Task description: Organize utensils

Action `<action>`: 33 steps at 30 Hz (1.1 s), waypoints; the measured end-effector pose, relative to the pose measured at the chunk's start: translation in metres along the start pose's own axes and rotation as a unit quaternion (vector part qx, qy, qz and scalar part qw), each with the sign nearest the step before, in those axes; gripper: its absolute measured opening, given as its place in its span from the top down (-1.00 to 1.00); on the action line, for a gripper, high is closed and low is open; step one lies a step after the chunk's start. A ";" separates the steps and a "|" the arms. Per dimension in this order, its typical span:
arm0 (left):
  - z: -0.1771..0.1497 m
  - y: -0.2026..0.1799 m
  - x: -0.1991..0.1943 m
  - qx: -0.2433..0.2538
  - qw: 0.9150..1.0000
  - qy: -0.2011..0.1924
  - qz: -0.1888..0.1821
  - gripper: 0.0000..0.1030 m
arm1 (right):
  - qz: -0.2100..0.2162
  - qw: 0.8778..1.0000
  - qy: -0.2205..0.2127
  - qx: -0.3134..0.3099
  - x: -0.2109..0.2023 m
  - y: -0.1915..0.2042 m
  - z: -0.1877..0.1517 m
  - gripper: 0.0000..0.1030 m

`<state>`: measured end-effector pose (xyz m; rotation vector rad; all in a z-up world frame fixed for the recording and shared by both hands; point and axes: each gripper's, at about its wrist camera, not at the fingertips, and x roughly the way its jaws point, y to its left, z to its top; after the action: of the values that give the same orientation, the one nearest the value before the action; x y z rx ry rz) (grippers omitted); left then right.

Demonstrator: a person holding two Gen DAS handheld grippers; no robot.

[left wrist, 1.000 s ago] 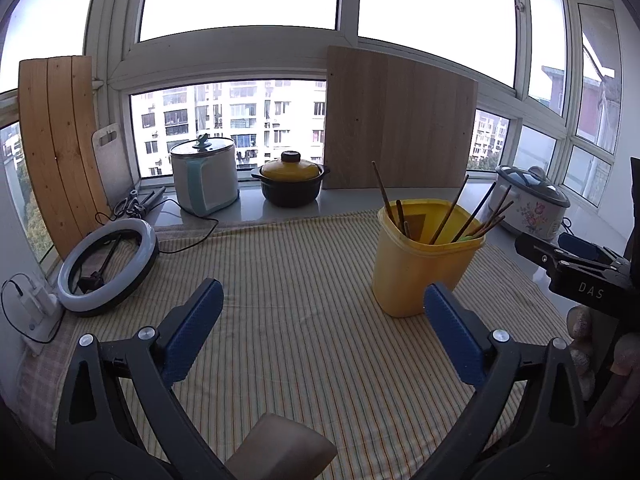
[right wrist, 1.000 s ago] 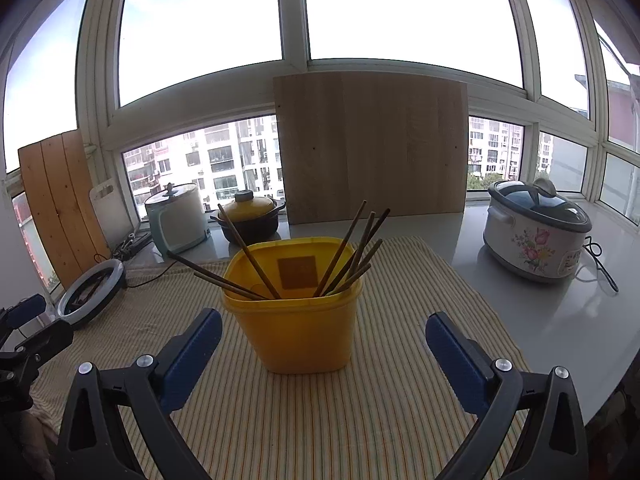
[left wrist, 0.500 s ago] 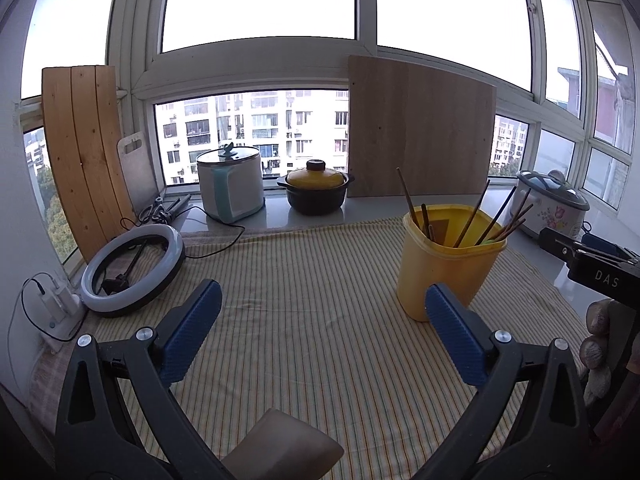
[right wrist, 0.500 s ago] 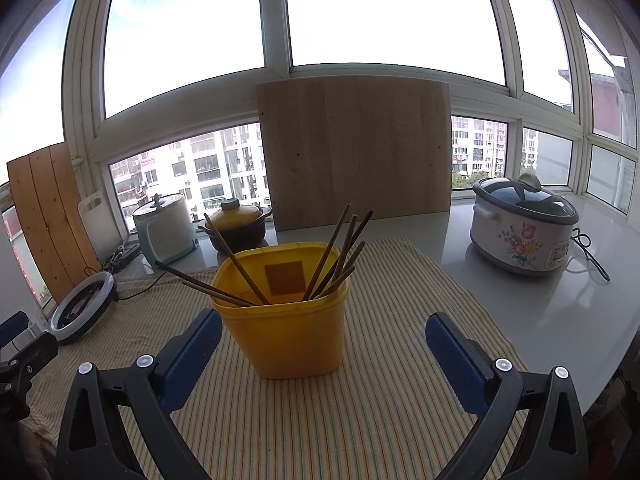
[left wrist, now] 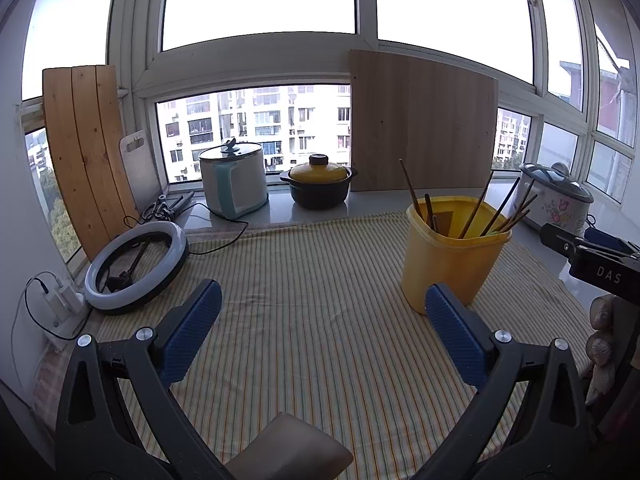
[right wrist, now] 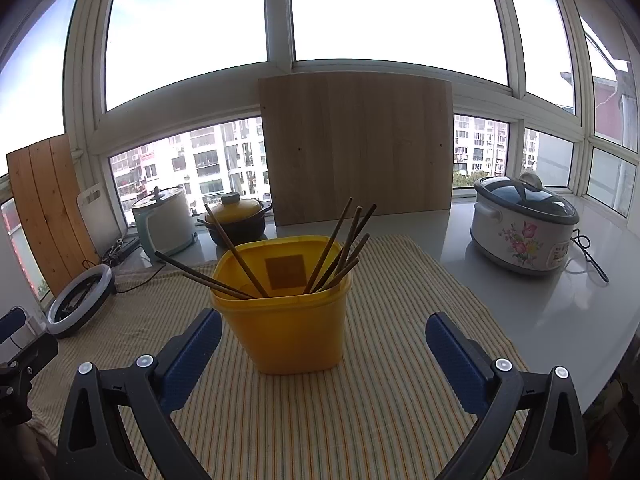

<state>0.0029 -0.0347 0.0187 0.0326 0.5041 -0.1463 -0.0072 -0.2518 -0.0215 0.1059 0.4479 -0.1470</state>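
A yellow plastic tub point(right wrist: 286, 324) stands upright on the striped cloth point(right wrist: 360, 420). Several brown chopsticks point(right wrist: 340, 248) stick out of it, leaning left and right. In the left wrist view the tub point(left wrist: 448, 264) is at the right with the chopsticks point(left wrist: 496, 212) in it. My left gripper point(left wrist: 322, 322) is open and empty, above the cloth, left of the tub. My right gripper point(right wrist: 324, 348) is open and empty, right in front of the tub. The right gripper's body point(left wrist: 592, 256) shows at the far right of the left wrist view.
A ring light point(left wrist: 136, 266) lies at the cloth's left edge. On the counter behind stand a white cooker point(left wrist: 234, 182), a dark pot with a yellow lid point(left wrist: 319, 186), a leaning wooden board point(left wrist: 420, 120) and a floral slow cooker point(right wrist: 524, 228).
Both grippers have drawn back and risen a little from the tub. The tub and the chopsticks have not moved. Both grippers stay open.
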 end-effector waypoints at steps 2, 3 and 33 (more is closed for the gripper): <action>0.000 0.000 0.000 -0.001 1.000 0.000 0.001 -1.00 | -0.002 1.000 -0.001 0.001 0.000 -0.001 0.000 -0.99; 0.000 0.000 0.000 -0.002 1.000 0.001 0.001 -1.00 | -0.001 1.000 -0.001 0.003 0.000 -0.002 0.000 -0.99; -0.003 0.003 0.003 -0.009 1.000 0.007 0.004 -1.00 | -0.008 1.000 0.005 0.007 0.005 -0.005 -0.002 -1.00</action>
<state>0.0046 -0.0324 0.0150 0.0188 0.5193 -0.1337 -0.0044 -0.2571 -0.0256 0.1178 0.4575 -0.1647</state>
